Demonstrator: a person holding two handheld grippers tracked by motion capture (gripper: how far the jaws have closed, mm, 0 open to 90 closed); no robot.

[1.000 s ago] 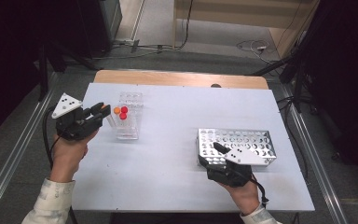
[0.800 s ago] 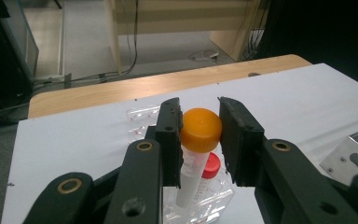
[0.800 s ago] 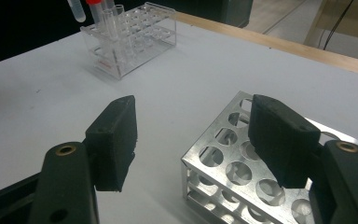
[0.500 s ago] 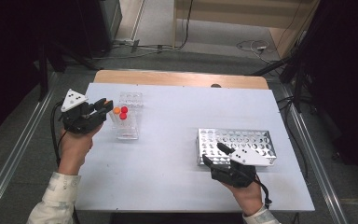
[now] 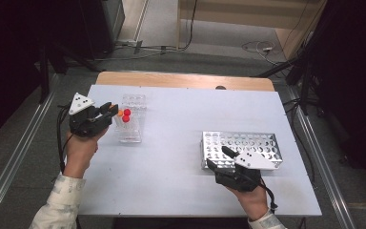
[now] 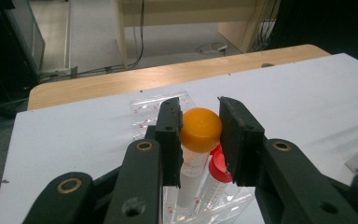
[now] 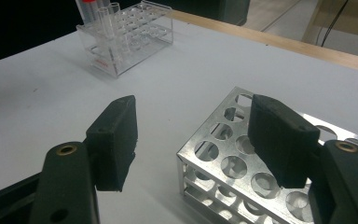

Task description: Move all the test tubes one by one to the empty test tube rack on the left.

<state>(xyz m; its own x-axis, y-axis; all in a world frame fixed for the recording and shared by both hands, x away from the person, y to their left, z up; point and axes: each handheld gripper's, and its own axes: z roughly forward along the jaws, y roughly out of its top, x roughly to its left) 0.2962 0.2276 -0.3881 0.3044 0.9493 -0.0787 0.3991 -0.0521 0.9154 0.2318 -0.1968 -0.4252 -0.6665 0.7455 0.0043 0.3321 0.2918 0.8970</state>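
Your left gripper (image 6: 200, 135) is clamped on the orange-capped tube (image 6: 199, 129), which stands in the clear rack (image 6: 144, 108) with a red-capped tube (image 6: 216, 169) touching just behind it — lift crooked and you'll drag that neighbour or the rack along — while your right gripper (image 7: 200, 140) hangs open over the metal rack's (image 7: 223, 182) near corner.

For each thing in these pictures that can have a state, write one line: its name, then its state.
left gripper: jaws around the orange cap, no clear gap
orange-capped tube: upright in the clear rack
red-capped tube: upright in the clear rack, capped
clear rack: mostly empty
metal rack: empty
right gripper: open, at the metal rack's corner
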